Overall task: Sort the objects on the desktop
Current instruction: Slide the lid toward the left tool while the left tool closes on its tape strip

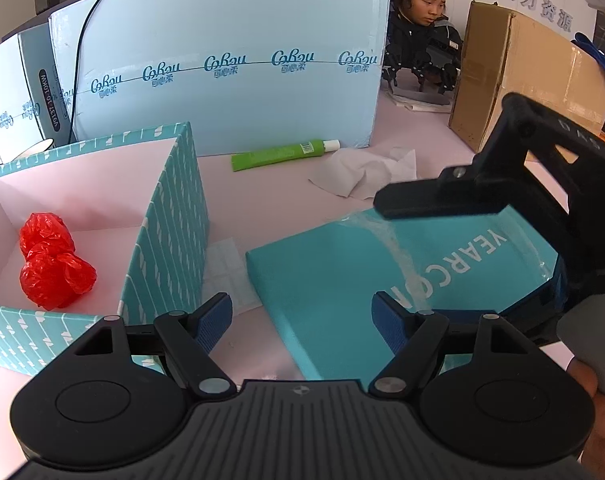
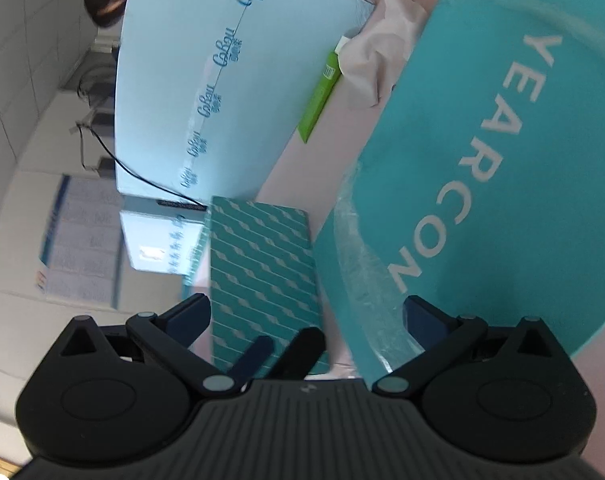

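Left gripper (image 1: 302, 316) is hanging over the pink tabletop (image 1: 262, 208) w/ its jaws spread wide, nothing between the pads. One blue pad sits just by the near corner of the open teal patterned box (image 1: 170, 224), the other over the edge of the flat teal YEARCON box (image 1: 322, 280). That flat box lies on the tabletop right beside the patterned one, clear tape strip across its lid.

Inside the patterned box, on the white floor toward its left side: a scrunched red plastic bag (image 1: 52, 260), looks like two lumps touching.

Right gripper (image 2: 304, 320) is tilted on its side, coming in from the right over the far end of the YEARCON box. Its jaws are also wide apart and not holding anything. In the right wrist view the patterned box wall shows between them but farther back, not touched.

Further back on the tabletop: a green tube (image 1: 278, 154) w/ a white cap, lying flat, and just beside it a crumpled white tissue (image 1: 366, 174). Behind those, big pale blue cartons (image 1: 222, 60) standing like a wall, plus a brown cardboard box (image 1: 522, 76) off to the right. A seated person (image 1: 422, 28) is past the gap between them.
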The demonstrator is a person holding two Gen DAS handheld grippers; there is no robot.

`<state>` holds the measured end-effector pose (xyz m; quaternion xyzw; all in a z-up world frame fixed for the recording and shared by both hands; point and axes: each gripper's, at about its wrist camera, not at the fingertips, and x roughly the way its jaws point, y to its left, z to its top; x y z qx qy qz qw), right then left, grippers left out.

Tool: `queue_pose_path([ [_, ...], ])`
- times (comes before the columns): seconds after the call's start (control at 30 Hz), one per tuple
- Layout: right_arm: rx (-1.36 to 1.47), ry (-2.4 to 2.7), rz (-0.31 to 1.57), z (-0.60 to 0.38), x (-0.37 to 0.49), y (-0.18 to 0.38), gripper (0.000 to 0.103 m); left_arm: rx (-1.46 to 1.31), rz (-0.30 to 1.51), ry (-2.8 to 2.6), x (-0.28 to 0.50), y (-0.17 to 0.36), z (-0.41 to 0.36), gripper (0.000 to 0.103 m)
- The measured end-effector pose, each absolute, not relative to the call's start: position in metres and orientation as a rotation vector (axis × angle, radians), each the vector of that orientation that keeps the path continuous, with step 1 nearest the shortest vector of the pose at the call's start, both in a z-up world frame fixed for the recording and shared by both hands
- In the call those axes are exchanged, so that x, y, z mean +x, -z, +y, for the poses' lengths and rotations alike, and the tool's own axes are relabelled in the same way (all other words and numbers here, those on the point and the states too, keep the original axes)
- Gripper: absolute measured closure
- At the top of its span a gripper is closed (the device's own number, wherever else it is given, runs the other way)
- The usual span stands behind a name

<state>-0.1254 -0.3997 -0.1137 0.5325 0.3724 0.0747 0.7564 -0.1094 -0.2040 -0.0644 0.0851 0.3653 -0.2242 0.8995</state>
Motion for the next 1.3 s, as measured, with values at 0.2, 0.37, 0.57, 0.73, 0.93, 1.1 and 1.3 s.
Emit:
queue_pose_path([
  [0.2,1.094,-0.116,0.771,-0.405,-0.133,0.101,0.0,0.173,0.744,0.485,-0.111,0.063,-0.21,0.03],
  [0.37,0.915,0.023,0.68,-0.416,-0.145,0.082,0.0,0.163,0.744,0.508,-0.11,0.062,-0.217,0.03],
  [0.57,0.667,0.204,0.633,-0.427,-0.149,0.072,0.0,0.127,0.778,0.514,-0.101,0.061,-0.227,0.03],
  [0.73,0.451,0.306,0.662,-0.435,-0.153,0.078,0.0,0.094,0.812,0.508,-0.093,0.063,-0.236,0.03],
  [0.93,0.264,0.338,0.683,-0.434,-0.149,0.089,0.007,0.1,0.869,0.5,-0.086,0.073,-0.251,0.03],
  [1.1,0.267,0.322,0.72,-0.442,-0.143,0.098,0.042,0.072,0.919,0.482,-0.076,0.082,-0.261,0.03],
  [1.3,0.238,0.333,0.714,-0.439,-0.138,0.1,0.047,0.022,0.959,0.458,-0.067,0.088,-0.266,0.03],
])
